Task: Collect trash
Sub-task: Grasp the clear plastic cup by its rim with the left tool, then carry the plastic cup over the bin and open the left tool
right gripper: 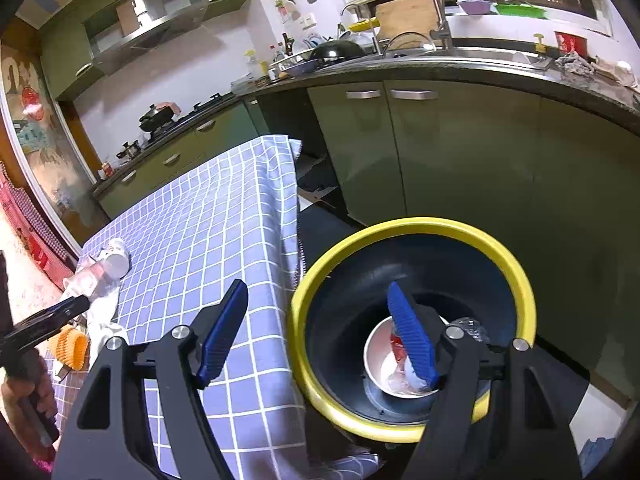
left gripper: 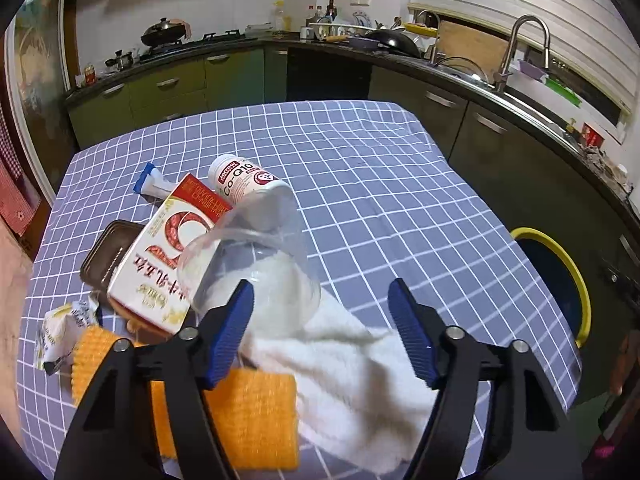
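Observation:
A clear plastic cup (left gripper: 256,264) lies tipped on the checked tablecloth (left gripper: 360,184), leaning on a red and white milk carton (left gripper: 168,264) and a white Co-Q10 bottle (left gripper: 244,184). My left gripper (left gripper: 320,284) is open; its left finger overlaps the cup's near side and the right finger stands well clear over a white towel (left gripper: 352,368). A crumpled wrapper (left gripper: 64,328) and a blue and white packet (left gripper: 154,184) lie nearby. My right gripper (right gripper: 317,285) hangs open and empty over the yellow-rimmed bin (right gripper: 400,224), which holds a white bowl (right gripper: 384,360) and a red-labelled bottle.
An orange waffle cloth (left gripper: 248,412) and a dark brown case (left gripper: 106,256) lie by the trash pile. The bin (left gripper: 560,280) stands on the floor off the table's right edge. Green cabinets (right gripper: 460,152) and a cluttered counter with a sink run behind.

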Tool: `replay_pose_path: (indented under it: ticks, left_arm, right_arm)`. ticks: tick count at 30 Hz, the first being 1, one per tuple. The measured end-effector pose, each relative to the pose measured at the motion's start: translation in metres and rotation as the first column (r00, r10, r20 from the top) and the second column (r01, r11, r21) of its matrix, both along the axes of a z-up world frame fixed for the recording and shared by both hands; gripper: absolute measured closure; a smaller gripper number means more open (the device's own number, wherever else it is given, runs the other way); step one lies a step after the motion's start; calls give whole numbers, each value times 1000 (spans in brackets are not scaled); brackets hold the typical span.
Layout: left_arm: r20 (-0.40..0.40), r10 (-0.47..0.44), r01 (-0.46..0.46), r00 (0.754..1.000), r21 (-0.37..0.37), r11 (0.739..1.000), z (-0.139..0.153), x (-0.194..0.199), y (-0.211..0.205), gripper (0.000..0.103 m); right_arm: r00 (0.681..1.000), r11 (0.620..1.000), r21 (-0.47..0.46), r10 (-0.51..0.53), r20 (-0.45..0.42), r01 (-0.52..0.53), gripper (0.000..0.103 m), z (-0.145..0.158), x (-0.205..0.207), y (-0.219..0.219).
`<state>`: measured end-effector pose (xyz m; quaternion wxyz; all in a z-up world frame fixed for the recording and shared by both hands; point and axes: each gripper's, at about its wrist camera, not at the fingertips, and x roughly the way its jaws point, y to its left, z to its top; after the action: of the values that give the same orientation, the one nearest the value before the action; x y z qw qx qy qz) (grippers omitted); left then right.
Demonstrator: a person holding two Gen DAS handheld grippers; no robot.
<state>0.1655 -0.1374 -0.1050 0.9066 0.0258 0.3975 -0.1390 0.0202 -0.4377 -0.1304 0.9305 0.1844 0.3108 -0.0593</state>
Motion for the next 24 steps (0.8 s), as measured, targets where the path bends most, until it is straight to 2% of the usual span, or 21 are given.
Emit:
replay_pose_path:
  ticks: [2, 6, 8, 13, 18, 24]
  left_arm:
    - [-11, 8, -8, 1000, -4, 1000, -3, 8, -1, 43]
    - [-48, 14, -15, 999, -23, 1000, -15, 22, -1, 61]
    - [-53, 12, -14, 999, -26, 1000, -19, 26, -2, 67]
    - [-16, 30, -31, 999, -34, 999, -18, 28, 0, 96]
    - [46, 24, -23, 999, -23, 999, -3, 12, -1, 98]
    - [106, -40, 42, 994, -20, 999, 22, -15, -19, 98]
  right_arm:
    - [1000, 1000, 1, 8, -2, -8, 34, -1, 0, 2]
    - [1000, 1000, 8, 14, -5, -14, 34, -2, 3, 1]
    - [1000, 1000, 11, 15, -5, -15, 34, -3, 3, 0]
    - [1000, 1000, 15, 14, -6, -14, 34, -5, 4, -1]
    - [1000, 1000, 17, 16, 0, -16, 34, -4, 3, -3]
    - [1000, 1000, 14, 5, 14, -5, 34, -1, -4, -5]
